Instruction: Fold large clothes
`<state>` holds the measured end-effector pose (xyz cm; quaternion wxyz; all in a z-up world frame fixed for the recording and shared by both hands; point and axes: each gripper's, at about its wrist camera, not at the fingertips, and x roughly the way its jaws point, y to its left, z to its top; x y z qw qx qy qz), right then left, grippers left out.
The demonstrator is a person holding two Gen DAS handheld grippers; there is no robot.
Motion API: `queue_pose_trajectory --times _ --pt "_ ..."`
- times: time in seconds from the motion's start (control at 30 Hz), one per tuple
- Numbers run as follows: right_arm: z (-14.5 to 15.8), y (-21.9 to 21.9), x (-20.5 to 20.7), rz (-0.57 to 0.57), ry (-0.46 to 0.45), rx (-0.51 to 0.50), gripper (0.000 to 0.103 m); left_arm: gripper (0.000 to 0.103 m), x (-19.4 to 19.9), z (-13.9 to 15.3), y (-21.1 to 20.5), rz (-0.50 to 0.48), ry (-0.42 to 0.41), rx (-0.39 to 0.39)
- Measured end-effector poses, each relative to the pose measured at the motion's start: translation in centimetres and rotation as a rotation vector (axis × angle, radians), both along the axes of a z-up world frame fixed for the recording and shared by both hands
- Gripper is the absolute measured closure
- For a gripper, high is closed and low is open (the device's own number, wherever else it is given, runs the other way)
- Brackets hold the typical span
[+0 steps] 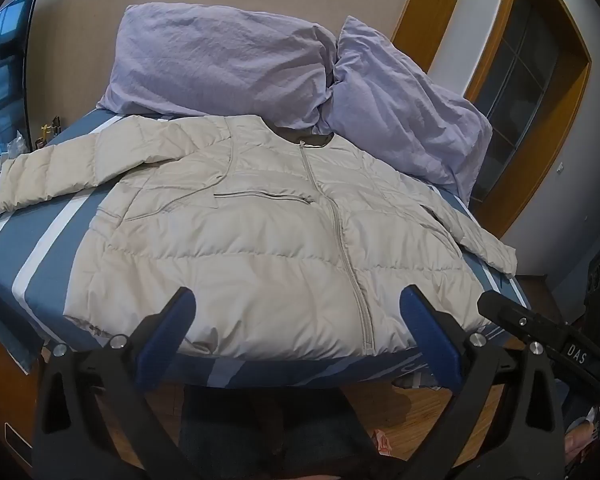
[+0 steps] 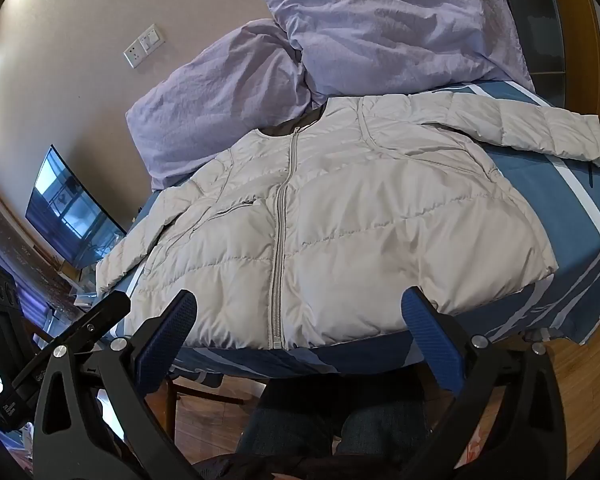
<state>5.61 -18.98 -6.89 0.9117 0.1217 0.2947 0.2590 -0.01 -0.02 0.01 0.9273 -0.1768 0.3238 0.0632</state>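
Left-wrist view: the jacket [image 1: 260,232] was seen flat ahead, zip running away, hem nearest both wide-open, empty hand-held grippers [image 1: 296,320] [image 2: 300,320].

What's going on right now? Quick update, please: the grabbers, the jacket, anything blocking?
Left gripper and right gripper open, empty, short of the bed. Beige puffer jacket flat, zipped, sleeves out. Two lilac pillows touch its collar.
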Motion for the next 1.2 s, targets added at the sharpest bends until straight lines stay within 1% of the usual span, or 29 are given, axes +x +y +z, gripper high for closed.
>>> queue_pose_trajectory --times 1.2 --pt "-0.16 -0.19 0.21 0.001 0.001 0.004 0.001 0.002 -0.02 0.03 -0.06 0.000 0.001 0.001"
